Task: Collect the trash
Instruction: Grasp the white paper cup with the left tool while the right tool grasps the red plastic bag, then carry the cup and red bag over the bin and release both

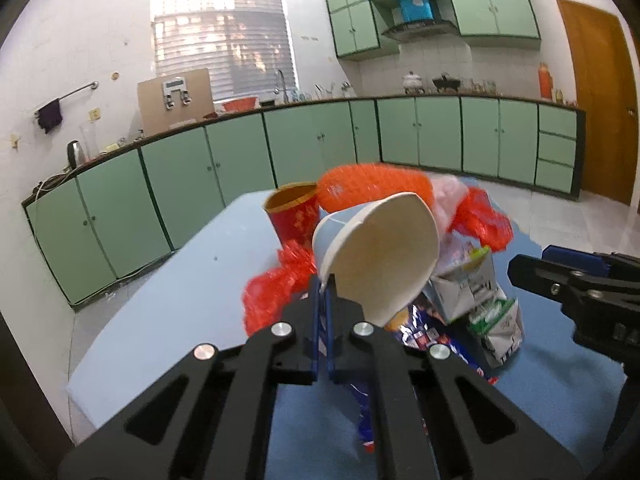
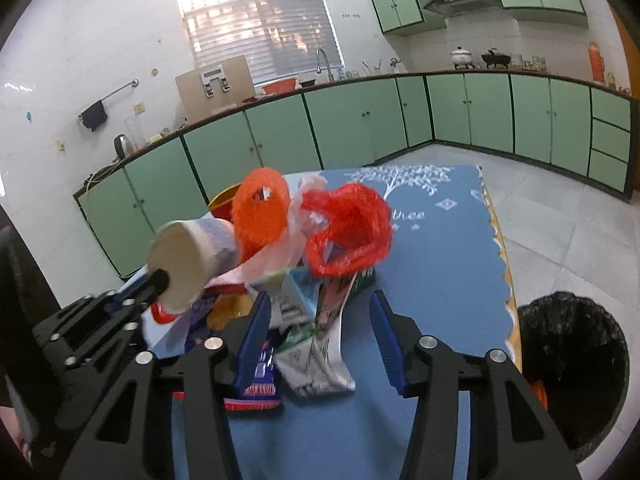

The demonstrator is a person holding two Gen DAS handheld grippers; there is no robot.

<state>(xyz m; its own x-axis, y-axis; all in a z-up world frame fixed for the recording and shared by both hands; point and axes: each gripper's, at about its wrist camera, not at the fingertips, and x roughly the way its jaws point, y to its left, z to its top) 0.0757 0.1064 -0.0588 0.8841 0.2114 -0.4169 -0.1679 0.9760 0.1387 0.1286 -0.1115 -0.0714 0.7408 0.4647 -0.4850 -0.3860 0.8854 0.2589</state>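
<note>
Left view: the left gripper [image 1: 325,304] is clamped on the rim of the cup [image 1: 380,252], which tilts toward 1 o'clock.

Right view: the right gripper [image 2: 320,336] stands open astride the carton [image 2: 320,354], dead ahead at 12 o'clock; bin [image 2: 576,380] at 3 o'clock, nearer this hand.

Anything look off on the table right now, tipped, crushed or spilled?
The white paper cup is tipped on its side, pinched at the rim by the left gripper. The milk carton is crushed flat. No spill visible.
</note>
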